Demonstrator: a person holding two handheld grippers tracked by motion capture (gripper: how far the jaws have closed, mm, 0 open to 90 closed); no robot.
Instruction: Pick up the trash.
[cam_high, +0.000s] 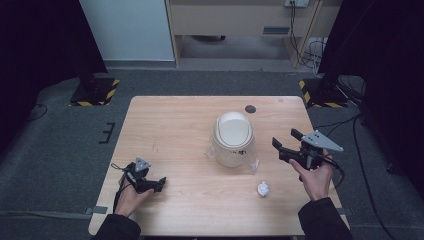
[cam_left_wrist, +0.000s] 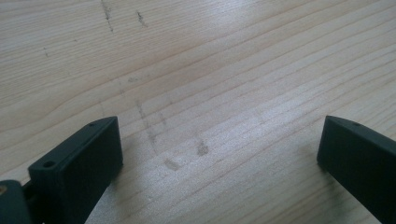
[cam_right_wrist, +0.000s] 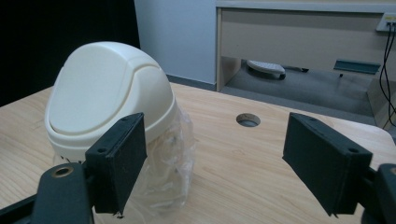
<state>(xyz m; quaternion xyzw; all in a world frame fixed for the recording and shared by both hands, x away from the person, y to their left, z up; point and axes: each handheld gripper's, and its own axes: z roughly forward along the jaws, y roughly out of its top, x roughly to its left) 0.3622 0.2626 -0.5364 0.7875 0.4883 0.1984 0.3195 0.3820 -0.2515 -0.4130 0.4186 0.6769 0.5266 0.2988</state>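
Item: cream swing-lid bin (cam_high: 233, 138) w/ clear liner, upright at counter (cam_high: 170, 125) centre; lid shut, contents not visible. Crumpled paper wad (cam_high: 263, 188) lies loose at 5 o'clock of bin, so binning judged not yet begun. Right tool (cam_high: 287, 144) at 3 o'clock of bin, jaws wide apart, empty; left tool (cam_high: 160, 184) near 8 o'clock, jaws apart, resting low on counter.

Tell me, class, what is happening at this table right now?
A person holds a pair of tongs in each hand over a wooden table. The right tongs are open, raised beside a small cream bin with a swing lid and a clear plastic liner. The left tongs are open too, low over bare wood. A crumpled paper ball lies on the table, untouched.
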